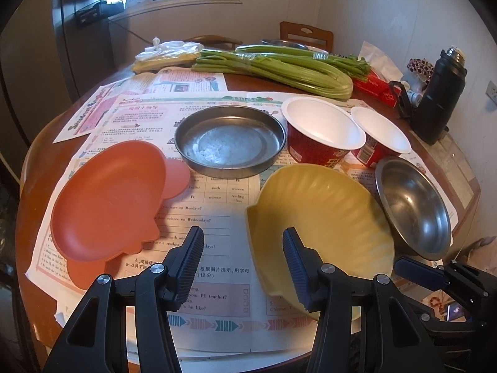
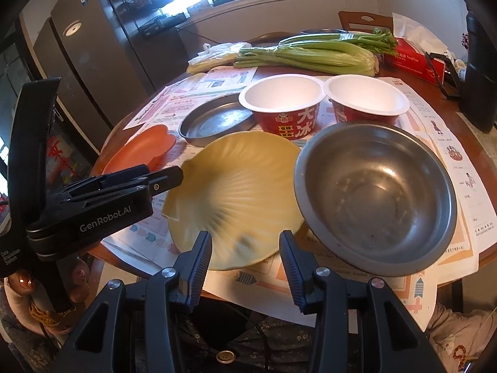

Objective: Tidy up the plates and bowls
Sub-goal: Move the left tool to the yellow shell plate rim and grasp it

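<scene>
Round wooden desk [image 1: 34, 205] covered with printed sheets [image 1: 198, 214], bearing the dishes to be sorted. Largest to smallest: the yellow shell-shaped plate [image 1: 326, 217] at the near edge, its rim overlapped on the right by the tilted steel bowl [image 1: 413, 208]; the orange plate [image 1: 108, 199] to the left, apart from the yellow one; the flat steel dish [image 1: 230, 141] behind them at centre; two red paper bowls [image 1: 323, 130], touching, behind the yellow plate.

Left tool [image 1: 242, 267]: jaws part-way apart, empty, poised over the near left rim of the yellow plate, one finger above the plate and the other over paper. Right tool [image 2: 245, 258]: jaws apart, empty, near the same plate's front edge.

Likely step: grasping the yellow plate. Advisable practice: straddle the rim squarely, close only once one pad sits inside the rim and the other under it, and lift clear of the steel bowl leaning on it, which may slide or tip.
</scene>
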The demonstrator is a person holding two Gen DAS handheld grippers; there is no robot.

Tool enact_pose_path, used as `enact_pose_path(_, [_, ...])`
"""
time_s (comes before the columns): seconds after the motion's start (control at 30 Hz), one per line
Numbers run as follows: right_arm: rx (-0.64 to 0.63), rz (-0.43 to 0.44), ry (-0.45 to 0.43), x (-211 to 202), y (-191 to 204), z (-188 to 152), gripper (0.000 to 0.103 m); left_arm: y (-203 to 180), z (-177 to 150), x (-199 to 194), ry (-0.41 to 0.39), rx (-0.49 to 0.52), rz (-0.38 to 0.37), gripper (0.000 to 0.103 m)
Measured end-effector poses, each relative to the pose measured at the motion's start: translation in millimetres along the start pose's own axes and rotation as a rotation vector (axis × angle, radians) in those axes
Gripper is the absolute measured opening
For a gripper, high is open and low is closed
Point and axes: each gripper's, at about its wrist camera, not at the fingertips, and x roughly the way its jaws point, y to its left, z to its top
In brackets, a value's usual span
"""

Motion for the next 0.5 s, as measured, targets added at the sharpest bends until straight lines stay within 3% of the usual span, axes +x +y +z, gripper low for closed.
enact_pose_path(0.5, [0.017,-0.04,0.032,11.0,-4.4,-2.4,0.046,-11.5,-8.2,17.4,0.034,0.033,0.007,0.055])
